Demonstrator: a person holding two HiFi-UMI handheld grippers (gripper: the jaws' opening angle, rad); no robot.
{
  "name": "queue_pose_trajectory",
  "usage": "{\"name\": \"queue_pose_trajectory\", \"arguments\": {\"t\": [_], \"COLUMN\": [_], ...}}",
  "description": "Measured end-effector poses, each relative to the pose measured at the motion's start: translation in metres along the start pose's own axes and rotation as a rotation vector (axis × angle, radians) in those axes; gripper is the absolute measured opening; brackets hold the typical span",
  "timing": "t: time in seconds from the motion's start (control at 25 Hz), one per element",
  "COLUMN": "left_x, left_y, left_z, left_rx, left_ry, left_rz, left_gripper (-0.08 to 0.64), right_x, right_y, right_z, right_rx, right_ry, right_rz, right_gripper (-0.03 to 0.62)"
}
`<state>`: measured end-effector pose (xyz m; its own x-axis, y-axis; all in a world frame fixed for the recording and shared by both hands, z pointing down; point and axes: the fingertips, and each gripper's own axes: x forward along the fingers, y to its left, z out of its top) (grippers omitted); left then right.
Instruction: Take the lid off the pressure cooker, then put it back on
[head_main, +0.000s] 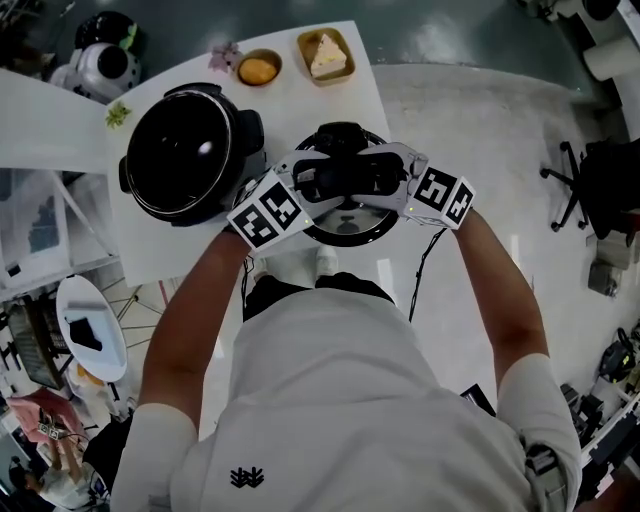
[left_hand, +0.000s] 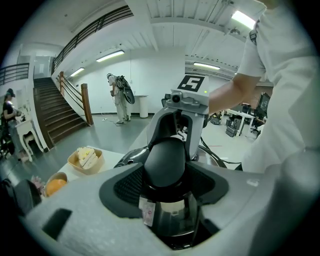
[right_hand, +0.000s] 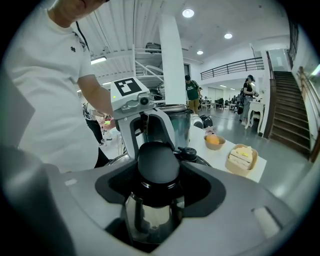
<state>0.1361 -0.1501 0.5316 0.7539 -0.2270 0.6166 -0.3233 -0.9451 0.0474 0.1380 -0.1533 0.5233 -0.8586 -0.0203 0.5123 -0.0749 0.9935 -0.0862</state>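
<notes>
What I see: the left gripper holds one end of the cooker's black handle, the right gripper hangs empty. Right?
Not empty: the right gripper holds the other end of the black handle, as the right gripper view shows. The left gripper does hold one end.

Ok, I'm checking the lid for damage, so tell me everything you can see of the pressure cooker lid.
The lid is round, of shiny metal, with a black bar handle across its top. It is off the open pot, roughly level, to that pot's right near the edge of the table. The left gripper and right gripper each clamp one handle end. Whether it rests on anything is unclear.
</notes>
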Motion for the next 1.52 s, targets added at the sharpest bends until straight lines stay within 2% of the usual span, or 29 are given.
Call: {"name": "queue_pose_trajectory", "arguments": {"t": [0.84, 1.12, 1.52], "left_x": [0.039, 0.045, 0.050], "left_y": [0.006, 0.006, 0.004], "left_z": [-0.040, -0.046, -0.053], "left_rx": [0.035, 0.092, 0.126], "left_ry": [0.095, 0.132, 0.151], "left_rz": [0.021, 0.040, 0.043], "left_gripper": [0.259, 0.259, 0.259], "right_x": [0.025, 0.030, 0.034], "right_y": [-0.011, -0.011, -0.009], "right_z": [-0.047, -0.058, -0.066], "right_rx": [0.005, -0.016, -0.049], "right_ry": [0.034, 0.043, 0.069], "right_rz": [-0.037, -0.059, -0.081], "right_gripper": [0.284, 0.285, 0.287]}}
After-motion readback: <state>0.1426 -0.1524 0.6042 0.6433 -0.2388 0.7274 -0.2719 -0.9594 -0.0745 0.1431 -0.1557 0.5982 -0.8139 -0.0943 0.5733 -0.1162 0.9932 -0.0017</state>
